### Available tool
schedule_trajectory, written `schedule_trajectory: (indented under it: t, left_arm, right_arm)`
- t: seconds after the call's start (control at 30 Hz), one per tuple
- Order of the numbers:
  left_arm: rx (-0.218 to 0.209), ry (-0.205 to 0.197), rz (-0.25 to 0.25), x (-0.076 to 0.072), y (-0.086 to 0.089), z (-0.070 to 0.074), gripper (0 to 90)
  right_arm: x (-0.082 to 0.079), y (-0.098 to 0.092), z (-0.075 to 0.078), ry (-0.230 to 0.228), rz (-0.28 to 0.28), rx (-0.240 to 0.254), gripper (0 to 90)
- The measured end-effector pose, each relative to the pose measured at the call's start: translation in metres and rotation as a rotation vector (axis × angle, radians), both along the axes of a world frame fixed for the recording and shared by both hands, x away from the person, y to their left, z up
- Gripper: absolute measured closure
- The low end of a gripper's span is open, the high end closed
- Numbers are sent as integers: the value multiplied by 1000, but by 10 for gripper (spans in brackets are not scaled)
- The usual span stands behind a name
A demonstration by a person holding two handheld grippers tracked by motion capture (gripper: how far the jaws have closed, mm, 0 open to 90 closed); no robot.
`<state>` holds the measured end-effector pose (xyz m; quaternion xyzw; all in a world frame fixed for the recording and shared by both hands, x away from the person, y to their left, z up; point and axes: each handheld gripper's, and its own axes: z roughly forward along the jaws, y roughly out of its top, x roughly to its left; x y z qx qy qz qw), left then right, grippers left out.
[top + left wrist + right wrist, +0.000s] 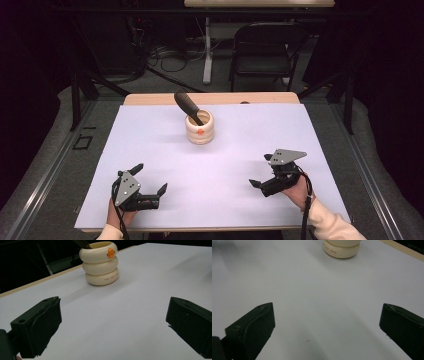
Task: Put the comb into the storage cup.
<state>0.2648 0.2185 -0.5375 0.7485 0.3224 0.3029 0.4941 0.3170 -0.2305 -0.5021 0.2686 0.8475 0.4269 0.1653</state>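
Note:
A cream ribbed holder [199, 128] with an orange duck mark stands upright at the middle back of the white sheet [240, 150]. A black utensil handle [187, 104] leans out of it to the upper left. The same holder [100, 263] rises ahead in the left gripper view, and its base [341, 249] sits at the top of the right gripper view. My left gripper [149, 178] rests open near the front left, nothing between its jaws. At the front right my right gripper [262, 170] is open and holds nothing as well. Both are well short of the holder.
The white sheet covers a wooden table whose far edge [210, 98] shows as a tan strip. A black folding chair [265, 47] and a table leg [207, 50] with cables stand beyond it. Dark floor drops off on either side.

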Motion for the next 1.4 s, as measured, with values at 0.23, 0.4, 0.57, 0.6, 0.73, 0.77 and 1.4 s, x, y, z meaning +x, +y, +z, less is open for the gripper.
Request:
schedule_trajectory:
  t: [0.23,0.4,0.57,0.6,0.73,0.77,1.4]
  left_arm:
    - [-1,0,0,0,0,0,2]
    - [-1,0,0,0,0,0,2]
    - [0,-1,-1,0,0,0,2]
    - [-1,0,-1,0,0,0,2]
    - [-1,1,-1,0,0,0,2]
    - [-2,0,0,0,0,0,2]
    - [-2,4,-1,1,0,-1,2]
  right_arm:
    - [-6,-4,-2,-6,-8,-3,0]
    - [-11,-8,-3,-14,-13,3,0]
    - [-15,-10,-5,-19,-19,4,0]
    - [-16,-10,-5,-17,-21,3,0]
    - [-20,-11,-6,-17,-21,8,0]
    - [-21,-11,-7,-17,-22,11,0]
    - [-36,-17,-8,-51,-51,41,0]
